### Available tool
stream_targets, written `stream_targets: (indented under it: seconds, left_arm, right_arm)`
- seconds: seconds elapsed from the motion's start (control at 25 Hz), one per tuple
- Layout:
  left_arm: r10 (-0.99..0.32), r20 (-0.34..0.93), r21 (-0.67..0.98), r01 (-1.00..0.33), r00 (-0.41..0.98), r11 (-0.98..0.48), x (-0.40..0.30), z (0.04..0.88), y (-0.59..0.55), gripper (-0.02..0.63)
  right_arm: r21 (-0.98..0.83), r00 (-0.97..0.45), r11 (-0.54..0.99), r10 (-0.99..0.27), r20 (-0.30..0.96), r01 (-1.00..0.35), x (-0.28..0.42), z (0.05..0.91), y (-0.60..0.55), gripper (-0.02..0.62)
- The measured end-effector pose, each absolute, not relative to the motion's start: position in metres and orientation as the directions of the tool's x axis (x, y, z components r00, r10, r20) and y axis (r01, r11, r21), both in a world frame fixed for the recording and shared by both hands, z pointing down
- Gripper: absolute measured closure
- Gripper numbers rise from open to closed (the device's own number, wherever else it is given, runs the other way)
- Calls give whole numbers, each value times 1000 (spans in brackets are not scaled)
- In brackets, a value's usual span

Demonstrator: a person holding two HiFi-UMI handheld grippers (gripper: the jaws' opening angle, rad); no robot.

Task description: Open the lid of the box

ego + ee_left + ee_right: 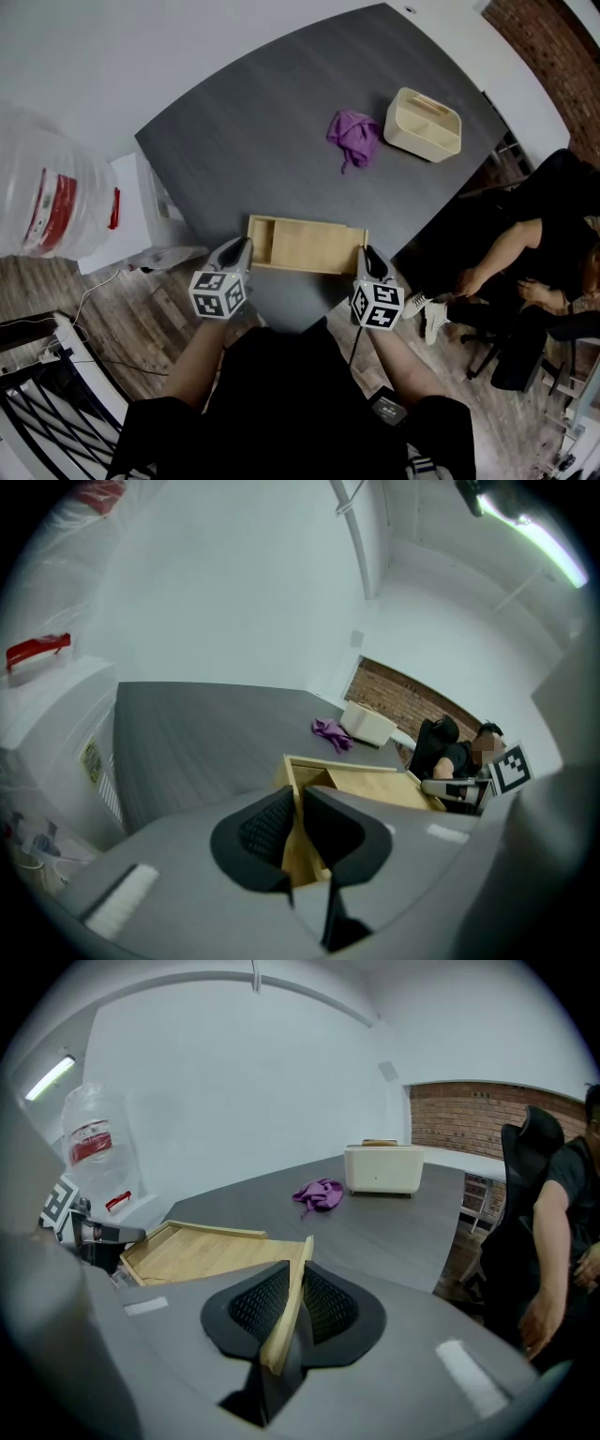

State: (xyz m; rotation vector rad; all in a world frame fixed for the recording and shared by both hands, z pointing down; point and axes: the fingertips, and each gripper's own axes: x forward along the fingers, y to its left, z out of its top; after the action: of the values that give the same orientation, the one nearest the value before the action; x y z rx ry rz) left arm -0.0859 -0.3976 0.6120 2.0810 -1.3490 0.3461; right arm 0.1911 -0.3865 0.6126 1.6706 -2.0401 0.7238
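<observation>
The flat, rectangular pale-wood box (261, 241) lies at the near edge of the dark grey, grained table (281, 141), its thin sliding lid (319, 246) partly drawn. The left gripper (298, 832) clamps the box's end wall. The right gripper (295, 1302) pinches the lid's thin end.

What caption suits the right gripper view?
Right gripper shut on one end of the wooden box; purple cloth beyond.

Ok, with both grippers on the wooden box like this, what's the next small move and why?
Probably pull the right gripper outward, away from the left gripper, sliding the lid along the box. The right jaws pinch the lid's end, the left jaws clamp the box's opposite wall, and only a narrow gap is uncovered there.
</observation>
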Motion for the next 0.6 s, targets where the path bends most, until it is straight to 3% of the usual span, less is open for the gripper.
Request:
stream_targets:
  seconds: [0.6]
  left_arm:
    - [-718, 540, 378, -888, 440, -260, -88, 613, -399, 574]
  right_arm:
    - [-119, -151, 99, -780, 607, -988, 210, 613, -386, 551]
